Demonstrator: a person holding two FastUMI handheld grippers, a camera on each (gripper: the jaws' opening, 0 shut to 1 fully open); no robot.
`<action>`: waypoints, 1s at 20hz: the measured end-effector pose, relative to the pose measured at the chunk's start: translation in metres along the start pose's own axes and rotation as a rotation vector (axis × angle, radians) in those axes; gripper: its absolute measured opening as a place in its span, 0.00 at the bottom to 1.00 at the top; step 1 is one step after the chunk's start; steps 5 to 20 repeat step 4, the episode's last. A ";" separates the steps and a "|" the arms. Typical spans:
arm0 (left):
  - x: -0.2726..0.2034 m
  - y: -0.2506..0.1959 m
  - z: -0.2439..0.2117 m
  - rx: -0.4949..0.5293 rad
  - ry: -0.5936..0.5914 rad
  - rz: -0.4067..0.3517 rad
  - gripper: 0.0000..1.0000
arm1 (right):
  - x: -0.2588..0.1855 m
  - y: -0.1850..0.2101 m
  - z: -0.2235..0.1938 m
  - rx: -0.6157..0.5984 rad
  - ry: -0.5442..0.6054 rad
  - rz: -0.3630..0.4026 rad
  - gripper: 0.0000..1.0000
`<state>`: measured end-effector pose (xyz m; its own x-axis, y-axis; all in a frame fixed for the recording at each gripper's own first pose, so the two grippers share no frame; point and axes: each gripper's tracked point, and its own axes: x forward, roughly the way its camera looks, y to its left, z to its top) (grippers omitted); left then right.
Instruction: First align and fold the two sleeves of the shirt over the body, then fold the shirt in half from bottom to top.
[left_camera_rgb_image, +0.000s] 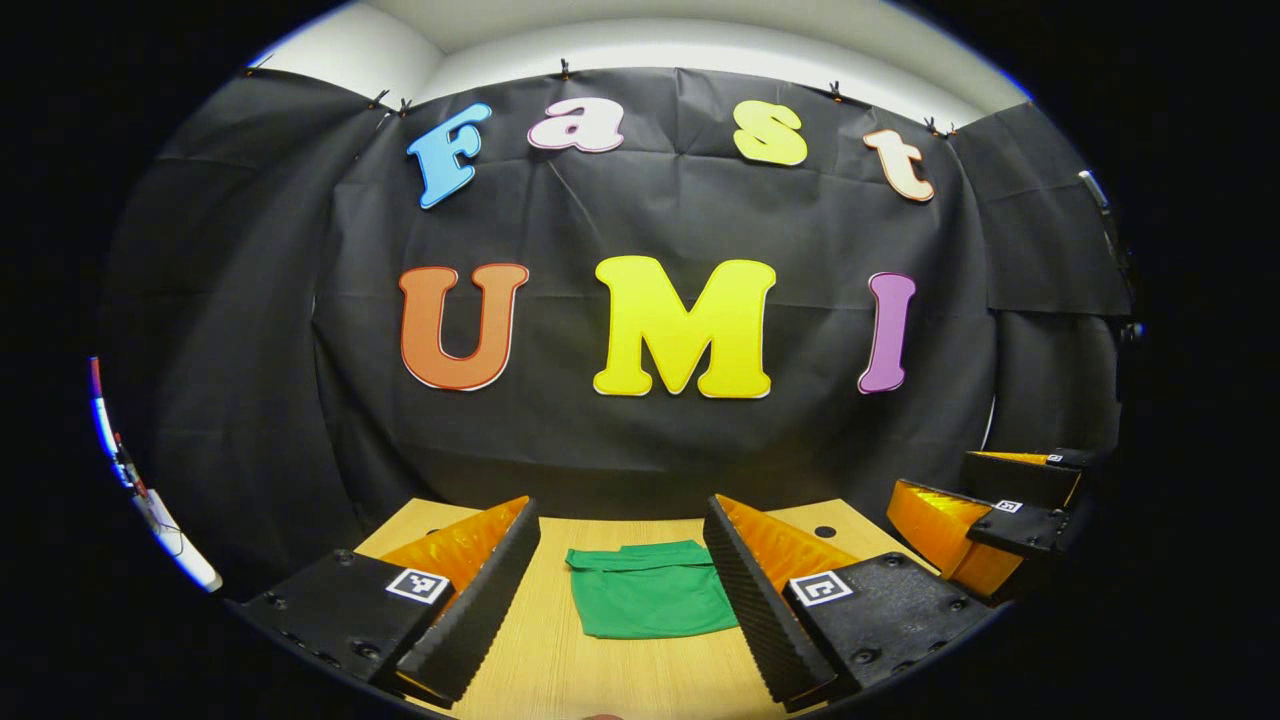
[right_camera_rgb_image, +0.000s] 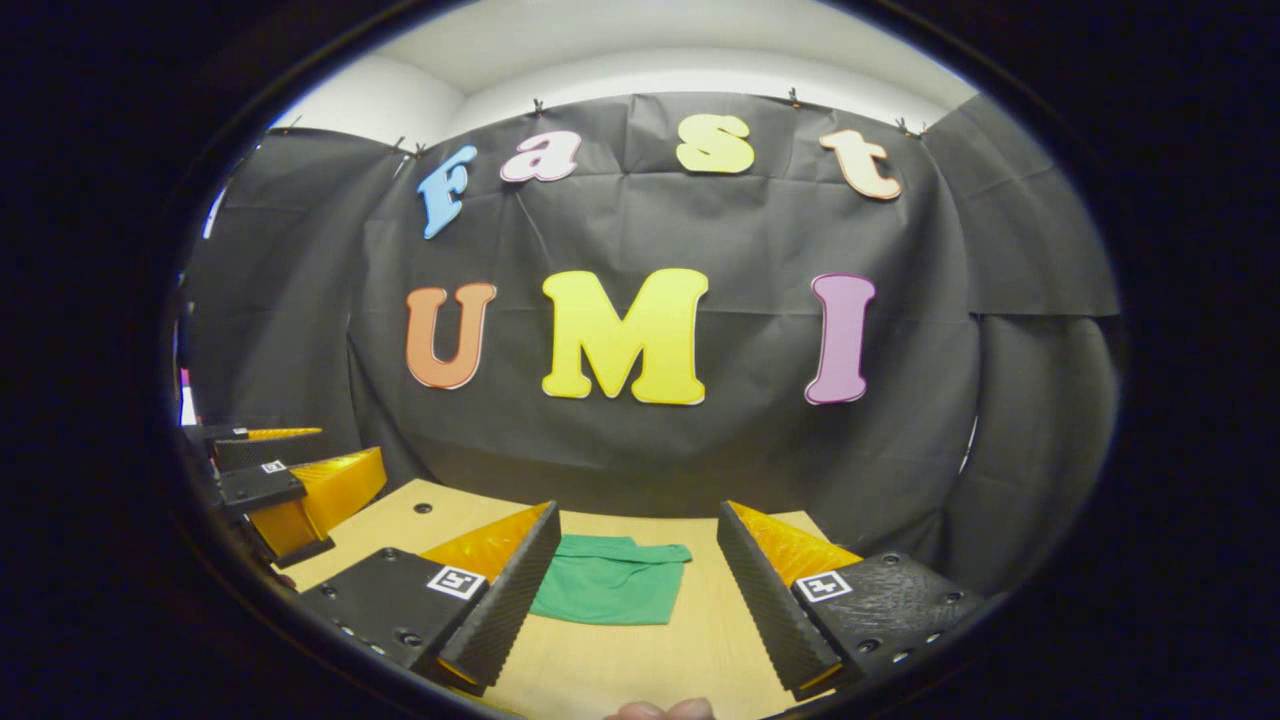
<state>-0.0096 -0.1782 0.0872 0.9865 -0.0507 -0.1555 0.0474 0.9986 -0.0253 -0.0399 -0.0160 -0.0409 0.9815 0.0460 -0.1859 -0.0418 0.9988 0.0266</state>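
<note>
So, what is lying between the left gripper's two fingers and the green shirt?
Nothing: in the left gripper view, bare wooden table lies between the open left gripper and the folded green shirt.

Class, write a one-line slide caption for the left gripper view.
Open left hand-held gripper faces a folded green shirt on the wooden table.

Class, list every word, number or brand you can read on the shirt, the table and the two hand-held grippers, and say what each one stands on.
Green cloth shirt: no print or label to read.
Light wooden table: no writing.
Left hand-held gripper: square black-and-white tags, a block pattern, no letters.
Right hand-held gripper: tags of the same kind, no readable text.
</note>
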 end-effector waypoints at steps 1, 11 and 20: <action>0.001 0.001 0.001 0.003 -0.003 0.005 1.00 | 0.001 -0.001 0.001 0.001 -0.003 -0.003 0.97; 0.005 -0.001 0.002 -0.004 -0.005 -0.001 1.00 | 0.006 -0.003 0.007 -0.010 -0.022 -0.013 0.96; 0.005 -0.001 0.002 -0.004 -0.005 -0.001 1.00 | 0.006 -0.003 0.007 -0.010 -0.022 -0.013 0.96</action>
